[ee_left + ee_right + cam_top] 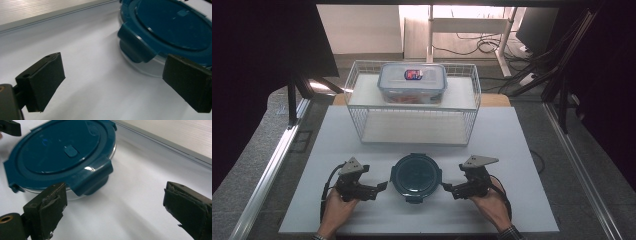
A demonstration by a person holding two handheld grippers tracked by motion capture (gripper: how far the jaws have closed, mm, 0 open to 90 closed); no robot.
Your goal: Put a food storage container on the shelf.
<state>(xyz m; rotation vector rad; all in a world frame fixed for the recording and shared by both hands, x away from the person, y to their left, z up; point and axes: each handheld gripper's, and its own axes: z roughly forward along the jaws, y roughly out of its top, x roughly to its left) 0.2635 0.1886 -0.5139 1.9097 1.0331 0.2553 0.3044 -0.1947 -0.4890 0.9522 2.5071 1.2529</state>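
A round clear container with a dark teal clip-on lid (pixel 416 176) rests on the white table near the front edge, between the two grippers. My left gripper (pixel 383 185) is just left of it, jaws wide apart and holding nothing. In the left gripper view, the left gripper (pixel 115 83) faces bare table, with the lid (pixel 172 27) and one side latch (pixel 133 46) off to the right. My right gripper (pixel 445 187) is just right of the container, also open and holding nothing. In the right gripper view, the right gripper (pixel 117 211) has the lid (pixel 62 147) to its left and a latch (pixel 93 178) near its left finger.
A white wire rack (pixel 362 127) stands across the middle of the table behind the round container. A rectangular clear box with a blue-rimmed lid (pixel 412 82) sits on the rack's top. Metal rails (pixel 272 165) run along both table sides.
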